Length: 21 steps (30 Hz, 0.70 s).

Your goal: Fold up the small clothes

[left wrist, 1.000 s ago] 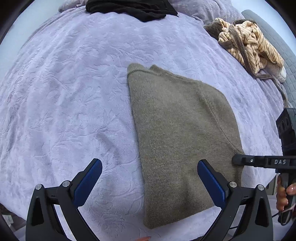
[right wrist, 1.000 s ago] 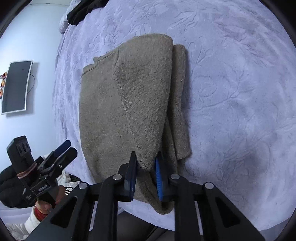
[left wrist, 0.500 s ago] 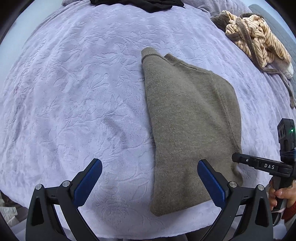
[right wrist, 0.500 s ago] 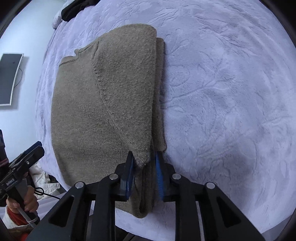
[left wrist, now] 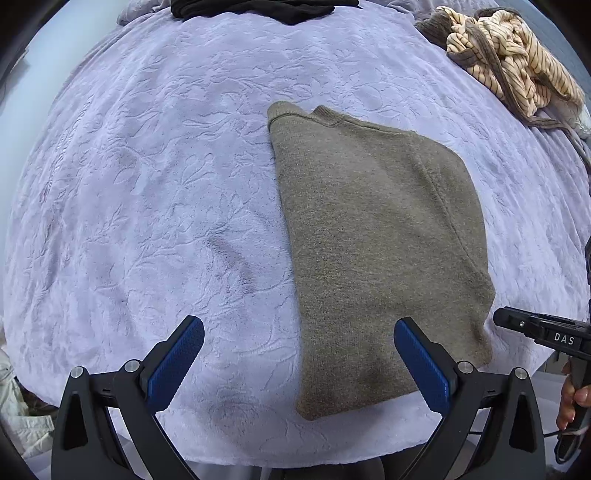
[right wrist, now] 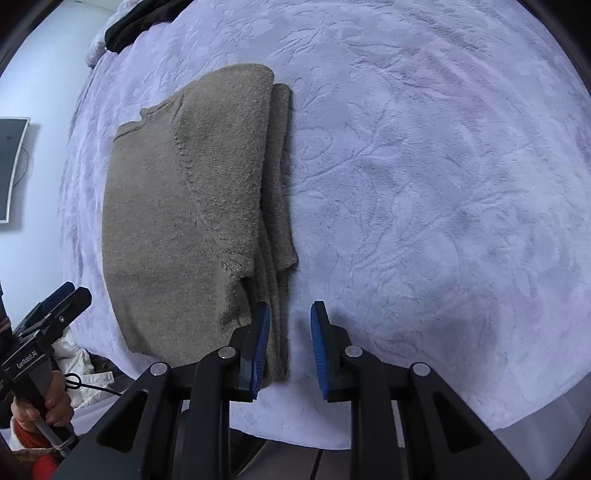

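While the olive-brown knit sweater (left wrist: 373, 258) lies folded lengthwise on the lavender bedspread (left wrist: 147, 206), its long axis runs away from both cameras, neckline at the far end and hem toward the near edge of the bed. For the next fold, which I judge to be hem toward neckline, what matters is that the hem end lies closest to both tools. The right gripper (right wrist: 290, 332) sits at the sweater's near right corner; its jaws have just been opening, and the blue pads now stand slightly apart with only the thin outer edge of the knit and bare bedspread showing between them, so nothing is pinched. The left gripper (left wrist: 299, 354) hangs above with its pads spread wide, straddling the sweater's left folded edge near the hem, gripping nothing. Both look about equally near the hem, each over its own corner. The right wrist view shows what the left does not: a tucked sleeve layer stepping out along the right side in a narrow strip. The left wrist view alone shows a striped garment (left wrist: 509, 55) bunched at the far right and a black garment (left wrist: 258, 9) at the far edge, both well apart from the sweater.
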Motion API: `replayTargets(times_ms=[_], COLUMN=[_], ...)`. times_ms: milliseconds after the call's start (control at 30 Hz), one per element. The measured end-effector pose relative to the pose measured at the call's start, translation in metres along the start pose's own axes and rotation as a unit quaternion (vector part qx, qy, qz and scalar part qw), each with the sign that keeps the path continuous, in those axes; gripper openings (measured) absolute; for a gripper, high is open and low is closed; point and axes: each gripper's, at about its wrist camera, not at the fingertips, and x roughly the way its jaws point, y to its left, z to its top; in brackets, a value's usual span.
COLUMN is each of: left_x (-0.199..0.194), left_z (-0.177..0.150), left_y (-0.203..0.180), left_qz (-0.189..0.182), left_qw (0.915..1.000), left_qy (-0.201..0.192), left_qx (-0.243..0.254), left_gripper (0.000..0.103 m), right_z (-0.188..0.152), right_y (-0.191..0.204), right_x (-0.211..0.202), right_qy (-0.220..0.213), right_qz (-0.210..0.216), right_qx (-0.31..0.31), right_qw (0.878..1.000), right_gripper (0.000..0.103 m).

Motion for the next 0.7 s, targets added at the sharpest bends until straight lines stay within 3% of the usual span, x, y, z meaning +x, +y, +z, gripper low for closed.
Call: replayTargets(times_ms=[300, 367, 433, 500, 567, 700], left_x=[-0.006, -0.007, -0.008, -0.009, -0.01, -0.012], left_z=[0.001, 0.001, 0.001, 0.001, 0.001, 0.0], left_y=[-0.006, -0.006, -0.005, -0.004, -0.004, -0.005], left_qz=[-0.011, -0.014, -0.017, -0.017, -0.019, -0.017], left_qw=[0.9998, 0.9998, 0.9998, 0.9998, 0.9997, 0.9998], left_qy=[-0.006, -0.01, -0.011, -0.013, -0.012, -0.014], left_qx=[0.012, 0.01, 0.008, 0.005, 0.004, 0.002], left_gripper=[0.103, 0.103, 0.103, 0.103, 0.103, 0.103], right_z=[0.006, 0.007, 0.011, 0.012, 0.014, 0.016], right_y=[0.032, 0.04, 0.051, 0.058, 0.066, 0.08], right_x=[-0.018, -0.022, -0.027, -0.032, -0.034, -0.035], right_qy=[-0.016, -0.022, -0.031, -0.037, -0.042, -0.055], right_qz=[-0.009, -0.006, -0.005, -0.012, -0.026, -0.068], right_qx=[-0.024, -0.029, -0.035, -0.042, -0.049, -0.064], right_qw=[1.0, 0.999, 0.999, 0.998, 0.998, 0.994], right_gripper=[0.03, 0.052, 0.061, 0.065, 0.077, 0.08])
